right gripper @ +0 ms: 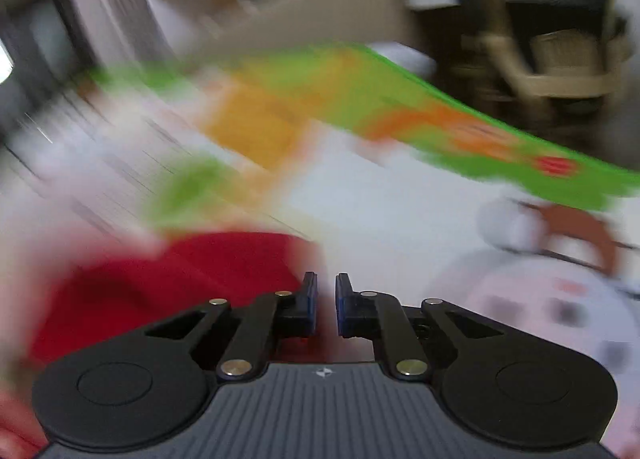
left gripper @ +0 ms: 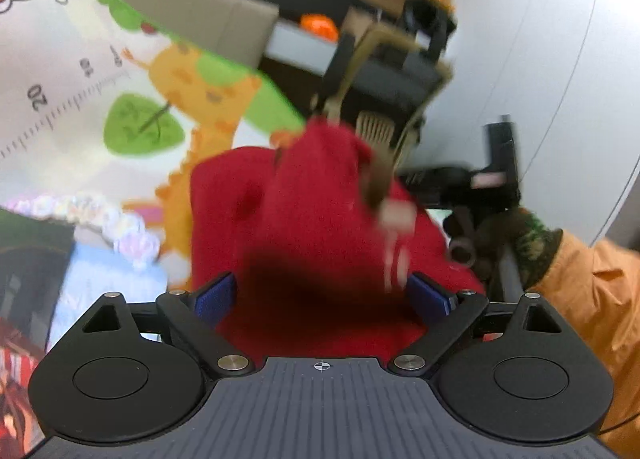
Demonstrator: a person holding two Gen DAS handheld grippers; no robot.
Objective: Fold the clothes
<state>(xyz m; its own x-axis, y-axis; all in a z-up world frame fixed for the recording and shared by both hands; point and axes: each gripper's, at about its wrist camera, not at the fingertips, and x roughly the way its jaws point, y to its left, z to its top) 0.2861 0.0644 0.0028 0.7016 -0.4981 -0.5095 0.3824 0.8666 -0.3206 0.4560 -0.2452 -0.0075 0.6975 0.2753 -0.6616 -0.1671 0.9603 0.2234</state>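
Our left tool (left gripper: 320, 299) has its blue-padded fingers (left gripper: 214, 295) spread wide, and the red garment (left gripper: 320, 211) fills the gap between them. The cloth hides the fingertips, so we cannot tell whether the pads press on it or merely straddle it. Spread like this, the tool reads as bracketing a broad bunch of fabric rather than nipping an edge.

Further out in the left wrist view, the red garment rises into a peak under the right tool (left gripper: 380, 163), which seems to lift it there; blur keeps us from telling how that grip sits. A gloved hand (left gripper: 516, 243) with an orange sleeve (left gripper: 592, 283) holds that tool's handle. We judge that raising one part lets it be carried over the rest, which is what a fold needs.

In the right wrist view, the right tool (right gripper: 326, 303) has its fingers drawn close with a narrow slit between them, and a smear of red shows low in the gap. The frame is heavily smeared, so we cannot say whether cloth is pinched. The red garment (right gripper: 180, 279) lies low and left of it.

Beneath everything lies a cartoon play mat (left gripper: 80, 71) with a green border and a giraffe, and the garment's lower part rests on it. How far the folding has come, we cannot settle from these views.
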